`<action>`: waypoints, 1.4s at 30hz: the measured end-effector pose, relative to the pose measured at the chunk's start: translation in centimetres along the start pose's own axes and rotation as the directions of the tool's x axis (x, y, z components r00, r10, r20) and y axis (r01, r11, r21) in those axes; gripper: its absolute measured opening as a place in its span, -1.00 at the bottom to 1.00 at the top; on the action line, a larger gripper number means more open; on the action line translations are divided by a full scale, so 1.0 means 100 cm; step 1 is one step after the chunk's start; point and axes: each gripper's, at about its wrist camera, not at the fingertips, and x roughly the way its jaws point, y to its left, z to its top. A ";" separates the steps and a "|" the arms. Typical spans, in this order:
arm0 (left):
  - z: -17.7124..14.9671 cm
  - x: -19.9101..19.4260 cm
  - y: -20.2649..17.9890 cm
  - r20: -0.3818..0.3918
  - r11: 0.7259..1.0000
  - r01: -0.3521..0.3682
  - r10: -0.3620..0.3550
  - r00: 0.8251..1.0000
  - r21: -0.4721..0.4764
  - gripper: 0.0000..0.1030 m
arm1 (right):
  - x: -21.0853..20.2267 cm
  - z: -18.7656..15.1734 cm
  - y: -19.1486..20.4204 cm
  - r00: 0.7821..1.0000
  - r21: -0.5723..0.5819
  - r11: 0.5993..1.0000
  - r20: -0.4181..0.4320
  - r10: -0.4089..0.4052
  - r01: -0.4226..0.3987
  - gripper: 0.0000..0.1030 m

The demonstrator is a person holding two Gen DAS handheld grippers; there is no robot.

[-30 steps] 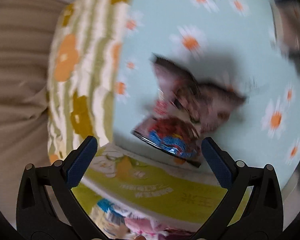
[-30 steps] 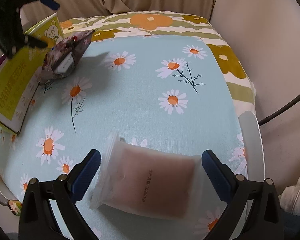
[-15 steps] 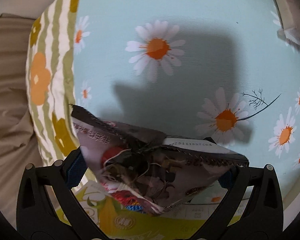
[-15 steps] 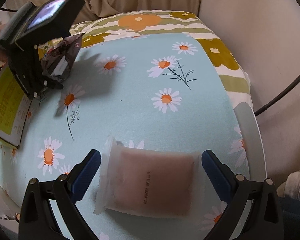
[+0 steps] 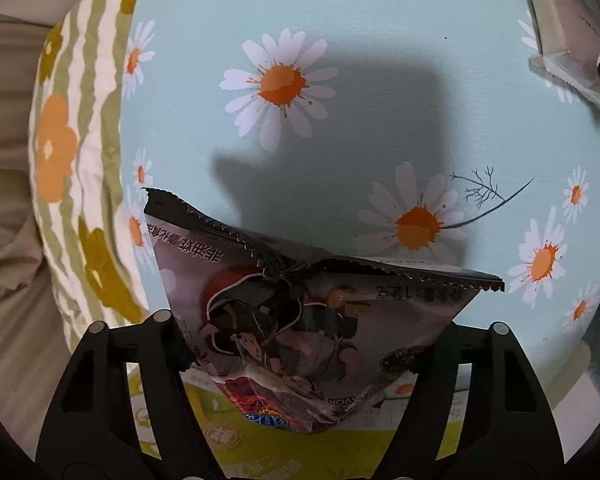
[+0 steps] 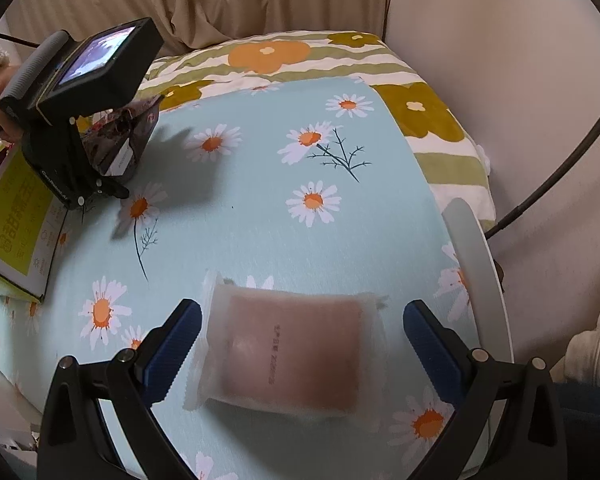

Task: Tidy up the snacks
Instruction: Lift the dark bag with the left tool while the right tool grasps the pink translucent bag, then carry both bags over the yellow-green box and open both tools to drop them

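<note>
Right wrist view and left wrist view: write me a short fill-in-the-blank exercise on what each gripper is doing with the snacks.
1. The left gripper is shut on the dark crinkled foil snack bag, while the right gripper is ____.
2. The frosted translucent packet with brown filling lies on the ____-patterned blue tablecloth.
3. The yellow-green carton lies on the table's ____ side in the right wrist view.

Missing words: open; daisy; left

The middle of the tablecloth lies bare, a wide band from the upper centre of the right view down to the pale pouch at the bottom. That pouch fills the gap between the right gripper's spread fingers. At the left of that view the left gripper, the dark packet it clamps and the yellow-green box block the way.
</note>
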 end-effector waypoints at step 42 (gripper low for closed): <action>-0.027 -0.066 -0.032 0.213 0.753 0.147 -0.010 0.977 -0.641 0.18 | 0.015 0.004 0.013 0.990 -0.064 0.988 -0.050 0.135 -0.138 0.33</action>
